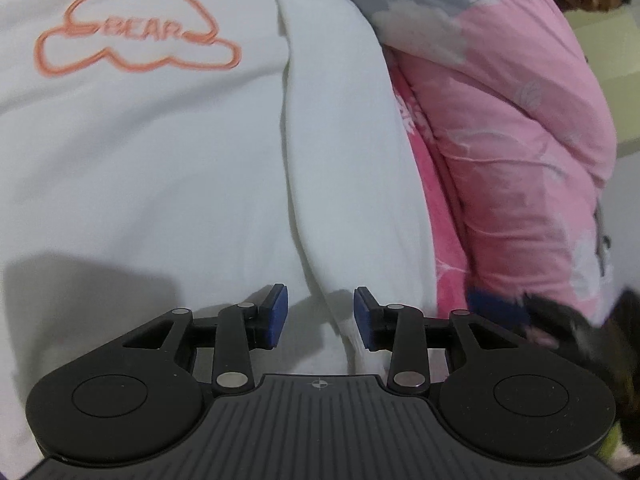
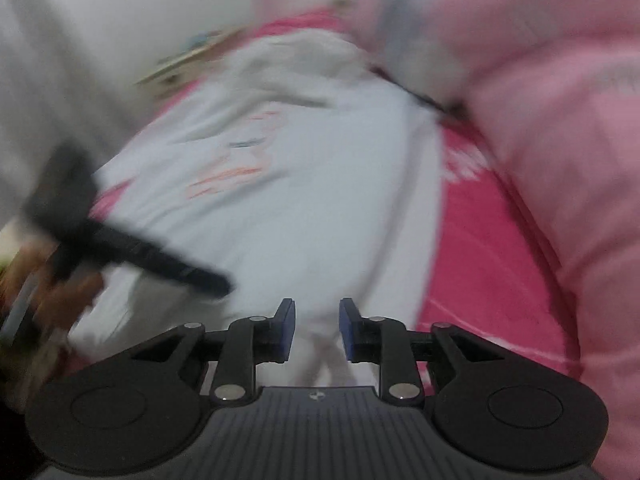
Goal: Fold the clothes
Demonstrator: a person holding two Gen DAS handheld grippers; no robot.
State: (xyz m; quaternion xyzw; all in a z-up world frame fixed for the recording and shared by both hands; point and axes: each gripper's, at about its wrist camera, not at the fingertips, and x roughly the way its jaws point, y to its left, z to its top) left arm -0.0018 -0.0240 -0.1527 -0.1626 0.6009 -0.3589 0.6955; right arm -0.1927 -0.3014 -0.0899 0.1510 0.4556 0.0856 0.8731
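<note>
Both grippers, left [image 1: 320, 316] and right [image 2: 317, 330], were spread and empty above the white sweatshirt [image 1: 140, 168] lying flat on the pink bedsheet [image 2: 480, 260]; a shallow pinch risked dragging folded layers askew.

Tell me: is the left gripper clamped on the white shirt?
No, the left gripper stands open above the white shirt, pinching no cloth.

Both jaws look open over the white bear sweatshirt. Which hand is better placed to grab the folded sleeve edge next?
Probably left: the left gripper hangs open right over the sleeve fold of the white sweatshirt. The right gripper view is blurred.
</note>
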